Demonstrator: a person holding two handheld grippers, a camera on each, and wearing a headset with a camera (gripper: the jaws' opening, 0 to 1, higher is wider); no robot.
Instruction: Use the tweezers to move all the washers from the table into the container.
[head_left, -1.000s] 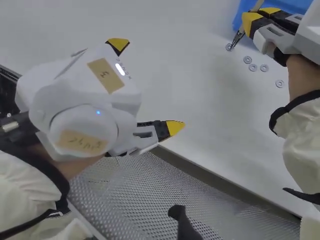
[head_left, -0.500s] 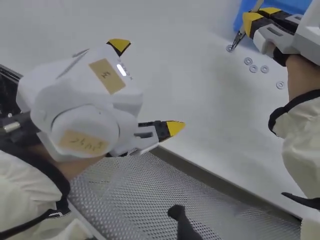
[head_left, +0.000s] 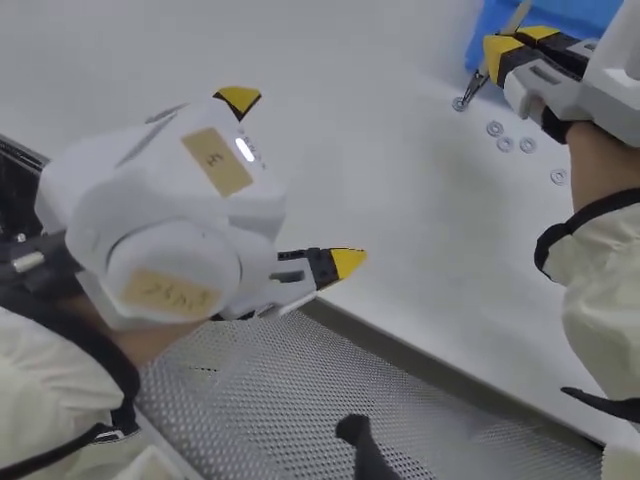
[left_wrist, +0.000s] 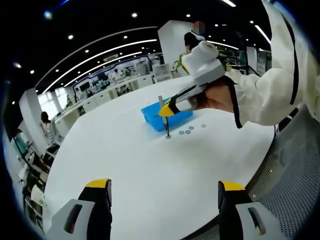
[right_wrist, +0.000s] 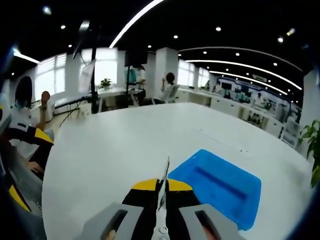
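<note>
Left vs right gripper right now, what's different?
Jaws: left gripper wide open, empty; right gripper shut on the tweezers. Place: left gripper over the near edge of the table; right gripper by the blue container, tweezers tip at a washer. Both have yellow jaw tips.

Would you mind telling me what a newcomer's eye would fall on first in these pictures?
The white left gripper looms in the head view's foreground, its yellow-tipped fingers wide apart over the table near its front edge. Farther off, the right gripper clamps the tweezers, their tips at a washer, with four more washers lying loose near the blue container.
</note>
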